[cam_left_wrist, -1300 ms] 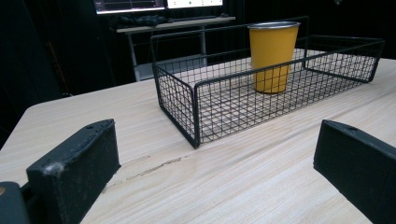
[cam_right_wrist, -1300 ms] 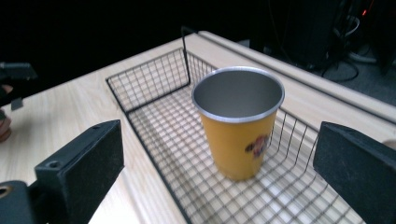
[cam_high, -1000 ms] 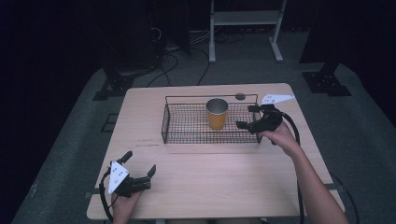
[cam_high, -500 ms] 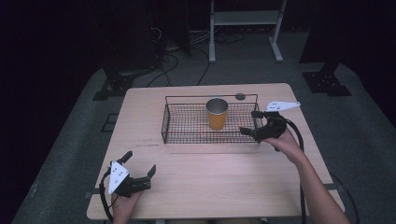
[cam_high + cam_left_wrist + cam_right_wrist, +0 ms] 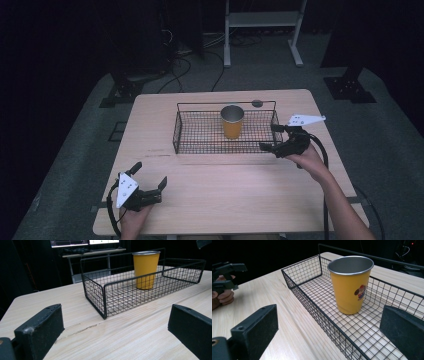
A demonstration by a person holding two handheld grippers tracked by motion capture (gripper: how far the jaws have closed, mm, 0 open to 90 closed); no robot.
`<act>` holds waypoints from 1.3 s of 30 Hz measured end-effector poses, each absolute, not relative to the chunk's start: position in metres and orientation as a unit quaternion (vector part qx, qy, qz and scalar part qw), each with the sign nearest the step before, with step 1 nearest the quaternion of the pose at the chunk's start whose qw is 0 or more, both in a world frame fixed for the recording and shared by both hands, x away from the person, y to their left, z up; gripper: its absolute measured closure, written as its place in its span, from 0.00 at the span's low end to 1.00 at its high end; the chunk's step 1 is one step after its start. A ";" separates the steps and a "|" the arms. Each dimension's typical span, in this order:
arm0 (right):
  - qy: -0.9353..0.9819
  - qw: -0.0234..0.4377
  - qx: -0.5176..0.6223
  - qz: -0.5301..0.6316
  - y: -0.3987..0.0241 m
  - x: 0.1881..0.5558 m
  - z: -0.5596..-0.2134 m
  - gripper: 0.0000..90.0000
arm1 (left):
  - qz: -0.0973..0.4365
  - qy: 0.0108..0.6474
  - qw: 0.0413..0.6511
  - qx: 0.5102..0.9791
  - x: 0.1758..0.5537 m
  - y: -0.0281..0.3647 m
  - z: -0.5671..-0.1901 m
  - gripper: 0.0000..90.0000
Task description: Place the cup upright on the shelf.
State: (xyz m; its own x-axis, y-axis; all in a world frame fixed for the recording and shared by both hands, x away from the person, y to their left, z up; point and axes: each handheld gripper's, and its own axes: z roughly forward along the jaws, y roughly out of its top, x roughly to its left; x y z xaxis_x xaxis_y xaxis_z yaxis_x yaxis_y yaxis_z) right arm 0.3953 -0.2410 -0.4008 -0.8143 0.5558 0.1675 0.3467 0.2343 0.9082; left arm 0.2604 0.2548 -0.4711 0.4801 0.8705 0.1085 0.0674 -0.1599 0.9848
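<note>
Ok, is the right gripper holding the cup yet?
No, the right gripper is open beside the wire basket; the yellow cup stands untouched inside.

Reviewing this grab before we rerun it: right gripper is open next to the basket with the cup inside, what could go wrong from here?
1. The right gripper sits at the basket corner, so a low approach could catch a jaw on the wire rim and drag the basket.
2. The cup is tall and upright on wire mesh; a one-sided nudge may tip it.
3. The left gripper rests far off, so nothing steadies the basket.
</note>
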 end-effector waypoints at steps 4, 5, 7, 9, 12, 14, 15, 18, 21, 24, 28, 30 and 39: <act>0.785 0.092 0.290 0.539 -0.243 0.392 -0.406 0.01 | 0.369 0.352 0.544 0.666 0.260 0.255 -0.471 0.00; 0.782 0.094 0.292 0.542 -0.243 0.390 -0.408 0.01 | 0.369 0.352 0.544 0.666 0.260 0.255 -0.471 0.00; 0.781 0.094 0.292 0.544 -0.244 0.389 -0.410 0.01 | 0.370 0.352 0.544 0.666 0.260 0.255 -0.471 0.00; 0.778 0.091 0.296 0.546 -0.247 0.386 -0.414 0.01 | 0.370 0.352 0.544 0.666 0.260 0.255 -0.471 0.00; 0.782 0.093 0.297 0.541 -0.248 0.384 -0.417 0.02 | 0.370 0.352 0.544 0.666 0.260 0.255 -0.471 0.00; 0.782 0.092 0.298 0.540 -0.249 0.382 -0.419 0.01 | 0.370 0.352 0.544 0.666 0.260 0.255 -0.471 0.00; 0.781 0.093 0.298 0.541 -0.250 0.381 -0.420 0.02 | 0.370 0.352 0.544 0.666 0.260 0.255 -0.471 0.00; 0.782 0.090 0.301 0.539 -0.253 0.378 -0.424 0.02 | 0.370 0.352 0.544 0.666 0.260 0.255 -0.471 0.00; 0.779 0.092 0.303 0.542 -0.255 0.375 -0.426 0.01 | 0.370 0.352 0.544 0.666 0.260 0.255 -0.471 0.00; 0.777 0.091 0.306 0.543 -0.257 0.373 -0.429 0.02 | 0.370 0.352 0.544 0.666 0.260 0.255 -0.471 0.00; 0.777 0.089 0.309 0.541 -0.260 0.370 -0.432 0.01 | 0.370 0.352 0.543 0.666 0.260 0.255 -0.471 0.00; 0.775 0.092 0.309 0.543 -0.260 0.368 -0.434 0.01 | 0.370 0.352 0.544 0.666 0.260 0.255 -0.471 0.00; 0.774 0.089 0.315 0.541 -0.265 0.360 -0.443 0.01 | 0.371 0.352 0.544 0.665 0.260 0.255 -0.471 0.00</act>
State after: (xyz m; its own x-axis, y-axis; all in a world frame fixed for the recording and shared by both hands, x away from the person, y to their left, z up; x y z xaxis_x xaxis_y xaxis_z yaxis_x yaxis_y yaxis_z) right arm 0.3601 -0.2651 -0.4433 -0.7852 0.5850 0.2032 0.3917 0.2150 0.8946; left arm 0.2603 0.2547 -0.4711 0.4774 0.8717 0.1103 0.0652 -0.1604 0.9849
